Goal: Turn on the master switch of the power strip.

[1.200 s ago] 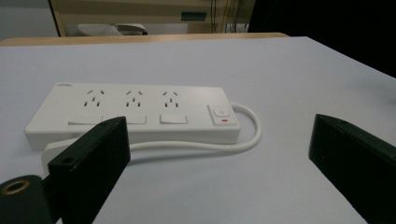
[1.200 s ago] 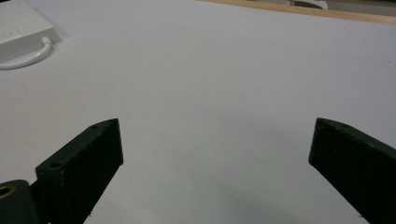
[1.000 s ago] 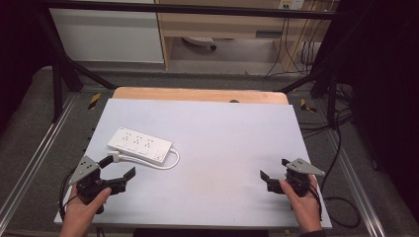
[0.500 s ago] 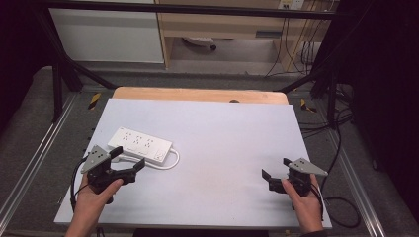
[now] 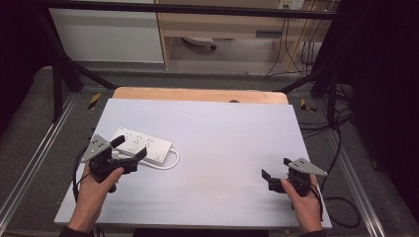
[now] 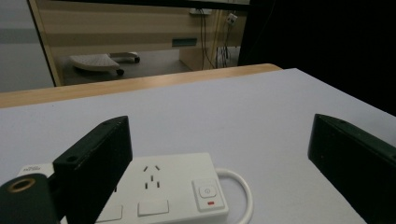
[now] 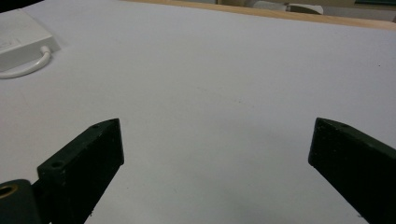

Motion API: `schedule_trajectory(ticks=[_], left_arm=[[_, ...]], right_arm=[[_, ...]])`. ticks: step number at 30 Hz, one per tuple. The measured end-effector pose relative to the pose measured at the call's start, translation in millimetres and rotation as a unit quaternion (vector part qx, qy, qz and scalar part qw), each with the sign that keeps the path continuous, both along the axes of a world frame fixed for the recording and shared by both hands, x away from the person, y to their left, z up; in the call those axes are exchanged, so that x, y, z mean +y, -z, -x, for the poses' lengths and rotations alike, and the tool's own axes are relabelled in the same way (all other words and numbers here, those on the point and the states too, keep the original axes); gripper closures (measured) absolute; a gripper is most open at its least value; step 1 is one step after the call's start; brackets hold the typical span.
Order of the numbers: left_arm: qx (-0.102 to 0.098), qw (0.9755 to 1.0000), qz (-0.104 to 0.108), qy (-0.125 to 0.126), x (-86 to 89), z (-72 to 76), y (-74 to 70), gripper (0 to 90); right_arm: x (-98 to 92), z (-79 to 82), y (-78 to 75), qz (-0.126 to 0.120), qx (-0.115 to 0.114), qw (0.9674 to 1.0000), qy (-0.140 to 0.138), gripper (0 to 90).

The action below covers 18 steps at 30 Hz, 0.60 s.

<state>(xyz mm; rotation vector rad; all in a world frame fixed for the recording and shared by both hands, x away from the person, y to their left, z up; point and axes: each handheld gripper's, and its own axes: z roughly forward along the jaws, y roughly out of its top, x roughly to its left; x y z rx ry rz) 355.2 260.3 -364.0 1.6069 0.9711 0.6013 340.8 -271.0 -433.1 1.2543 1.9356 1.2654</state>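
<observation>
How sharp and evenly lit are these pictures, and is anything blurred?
High view: table evenly lit, surroundings dark, no glare. Left gripper view: power strip fairly sharp, near jaws soft. Right gripper view: bare tabletop, jaws blurred, strip corner washed out.

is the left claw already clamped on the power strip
No, the left claw is wide open, with the power strip lying on the table between and below its jaws, ungripped.

Power strip (image 5: 142,143): on the desk (image 5: 227,133), near its left edge.
My left tongs (image 5: 129,149): at the strip's front side.
My right tongs (image 5: 274,173): near the front right corner.
</observation>
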Motion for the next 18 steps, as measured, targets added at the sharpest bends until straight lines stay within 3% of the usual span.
schedule_trajectory(ticks=[18], left_arm=[[0.008,0.9997,-0.019,0.012,-23.4,-19.2,0.1,8.6]], right_arm=[[-0.7,0.5,-1.4,0.002,-0.007,1.0,0.004,4.4]])
